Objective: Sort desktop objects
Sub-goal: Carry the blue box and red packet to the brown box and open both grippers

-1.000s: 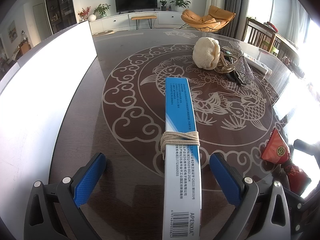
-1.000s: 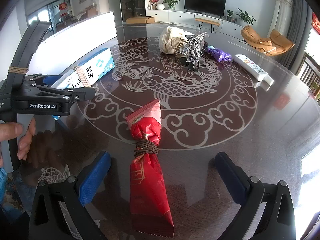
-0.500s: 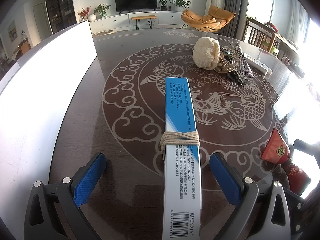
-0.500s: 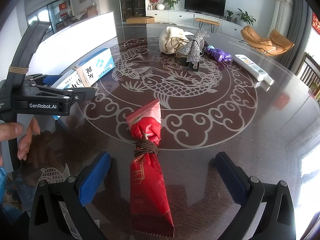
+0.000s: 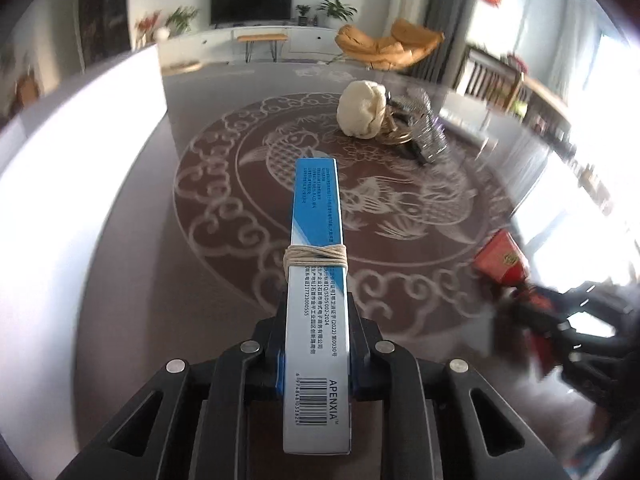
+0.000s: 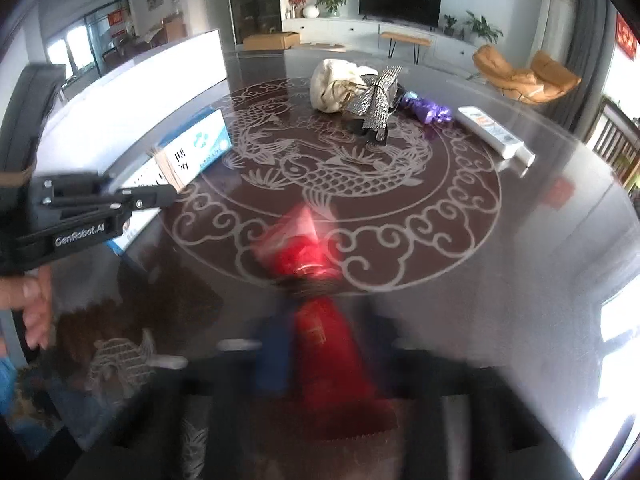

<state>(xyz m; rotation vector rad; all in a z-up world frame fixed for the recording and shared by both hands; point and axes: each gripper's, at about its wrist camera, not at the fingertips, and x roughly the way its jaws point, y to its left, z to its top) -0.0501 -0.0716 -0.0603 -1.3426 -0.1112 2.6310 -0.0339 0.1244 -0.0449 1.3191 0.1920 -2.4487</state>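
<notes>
The left gripper (image 5: 316,344) pinches the box (image 5: 318,280) near its end; the right gripper (image 6: 328,356) pinches the red packet (image 6: 320,320), probably ready for lifting off the counter (image 6: 480,280).

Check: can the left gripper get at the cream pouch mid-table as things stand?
Probably not yet. The left gripper is shut on the blue-and-white box, which sticks out ahead of its fingers toward the cream pouch. The tabletop between looks clear.

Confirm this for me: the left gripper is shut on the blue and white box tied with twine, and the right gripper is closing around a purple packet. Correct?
Not quite. The right gripper is closing around a red packet, not a purple one; the right wrist view shows this, though blurred. The left gripper is indeed shut on the blue and white box tied with twine.
</notes>
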